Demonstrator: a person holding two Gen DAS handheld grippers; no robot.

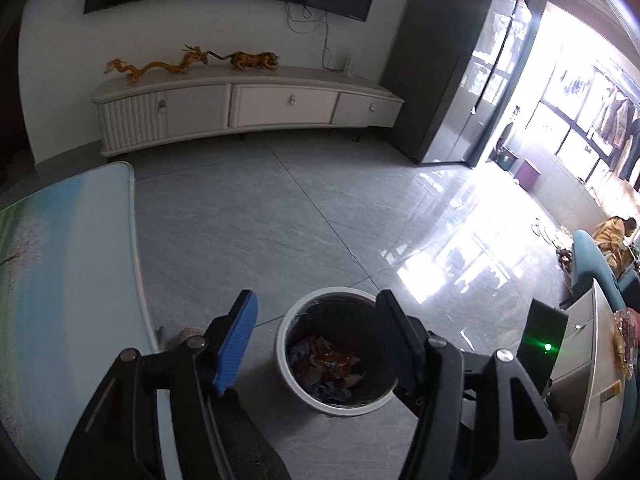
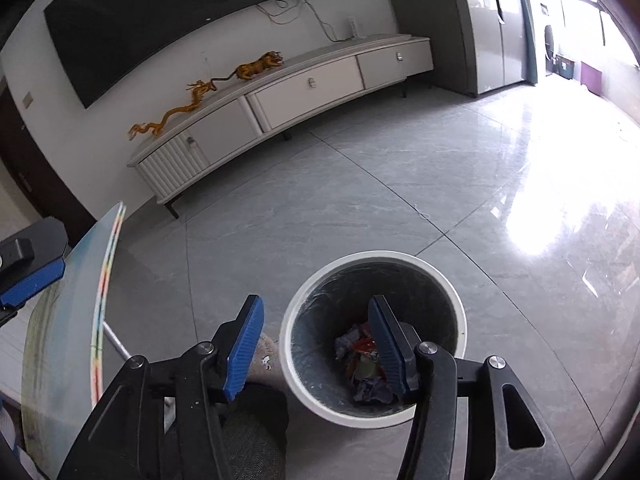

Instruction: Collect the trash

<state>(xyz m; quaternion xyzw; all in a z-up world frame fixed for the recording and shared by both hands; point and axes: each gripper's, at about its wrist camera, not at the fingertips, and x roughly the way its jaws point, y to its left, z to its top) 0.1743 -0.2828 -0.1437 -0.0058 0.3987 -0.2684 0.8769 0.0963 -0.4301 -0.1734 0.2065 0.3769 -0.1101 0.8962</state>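
Observation:
A white trash bin (image 1: 282, 360) with a dark liner stands on the grey tiled floor. It holds crumpled red and blue wrappers (image 1: 332, 364). My left gripper (image 1: 316, 300) hangs above the bin's near left side, jaws open, nothing between the blue pads. In the right wrist view the same bin (image 2: 400, 257) sits just ahead, the wrappers (image 2: 362, 360) lying at its bottom. My right gripper (image 2: 316, 302) is open over its left rim, and its right finger covers part of the bin's inside. Neither gripper holds anything.
A table with a blue landscape print (image 1: 72, 260) borders the left, its edge close to the bin. A white TV cabinet (image 1: 248, 108) lines the far wall. A grey-clad knee (image 1: 248, 440) shows below. Teal chairs (image 1: 592, 264) and a seated person (image 1: 616, 232) are at the right.

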